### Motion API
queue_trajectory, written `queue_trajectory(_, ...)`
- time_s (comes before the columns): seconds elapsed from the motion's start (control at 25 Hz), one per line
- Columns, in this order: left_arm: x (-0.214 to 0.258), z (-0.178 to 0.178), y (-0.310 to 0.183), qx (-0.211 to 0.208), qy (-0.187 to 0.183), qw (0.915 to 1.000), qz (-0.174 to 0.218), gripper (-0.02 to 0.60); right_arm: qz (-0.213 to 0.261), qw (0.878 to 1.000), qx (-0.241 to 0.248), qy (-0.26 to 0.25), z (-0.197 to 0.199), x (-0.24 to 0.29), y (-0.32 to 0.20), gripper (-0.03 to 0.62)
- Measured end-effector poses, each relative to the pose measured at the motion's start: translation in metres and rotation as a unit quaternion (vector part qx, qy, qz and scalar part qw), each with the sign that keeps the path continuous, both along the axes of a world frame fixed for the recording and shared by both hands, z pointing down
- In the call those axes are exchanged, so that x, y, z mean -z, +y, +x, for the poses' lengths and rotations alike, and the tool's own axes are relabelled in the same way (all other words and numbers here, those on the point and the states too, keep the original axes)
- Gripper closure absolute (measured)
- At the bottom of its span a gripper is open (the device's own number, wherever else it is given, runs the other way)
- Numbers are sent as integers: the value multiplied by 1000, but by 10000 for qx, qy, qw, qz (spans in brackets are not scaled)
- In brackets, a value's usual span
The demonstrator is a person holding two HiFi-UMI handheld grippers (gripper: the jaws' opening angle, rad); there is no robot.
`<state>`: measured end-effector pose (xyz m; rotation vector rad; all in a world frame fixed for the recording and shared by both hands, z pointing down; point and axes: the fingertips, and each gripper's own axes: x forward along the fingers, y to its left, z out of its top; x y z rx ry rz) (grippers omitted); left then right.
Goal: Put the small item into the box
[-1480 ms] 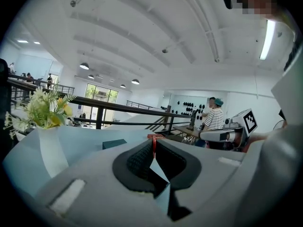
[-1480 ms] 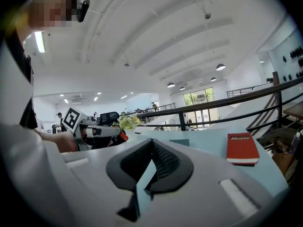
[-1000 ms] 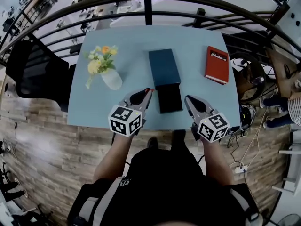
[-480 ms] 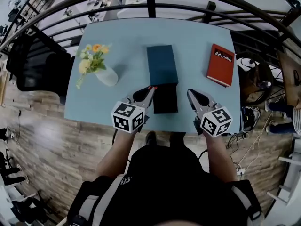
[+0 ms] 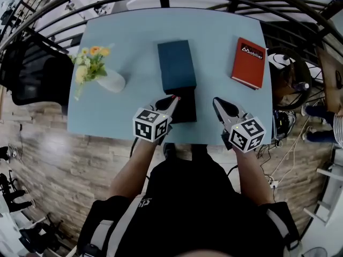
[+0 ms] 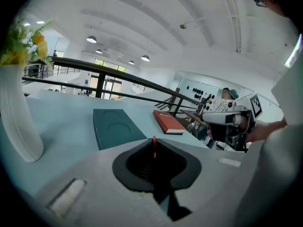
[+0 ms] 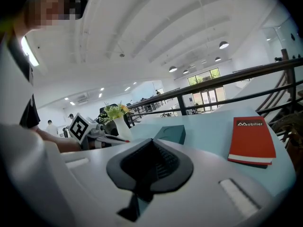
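The left claw (image 6: 154, 144) is closed on a small thin red item (image 6: 154, 148). The item stands upright at the jaw tips and projects slightly above them. In the head view this claw points at the near left edge of the black rectangular box part (image 5: 186, 110). The red tip sits at or just over that edge.

The right claw (image 7: 151, 143) has its jaws together with nothing between them. It hangs over the near part of the light blue surface (image 5: 217, 47), to the right of the black part and apart from it.

**Step in hand:** judged as the carry to the box. The item is gripped but not yet deposited.

**Next move:**
1. Bring the left jaw tips fully over the black opening.
2. Lower the tips.
3. Part the jaws so that the item drops inside, not on the rim.

**Containers:**
- The black box part touches the near end of the dark teal rectangular box piece (image 5: 174, 66). Its interior reads uniformly dark, so its contents cannot be determined.
- The left gripper view shows the teal piece as a flat top with a shallow round recess, and nothing rests in the recess.
- A white vase with yellow and orange flowers (image 5: 111, 81) stands well to the left.
- A red hardcover book (image 5: 248, 63) lies flat to the right, clear of the working area.
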<state>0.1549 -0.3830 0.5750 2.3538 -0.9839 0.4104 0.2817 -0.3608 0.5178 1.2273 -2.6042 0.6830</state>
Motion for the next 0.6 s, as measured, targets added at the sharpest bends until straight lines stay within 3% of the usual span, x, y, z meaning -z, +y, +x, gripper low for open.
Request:
queue_trajectory(0.32,-57,12,5,-209,-170,9976,-645,561,-88,10000,12,1,-2,-8,0,592)
queue_trajectory(0.6,-83,27,14,-590,-458,9931,-909,561,-125,9999,24,21,0,-11,8,592)
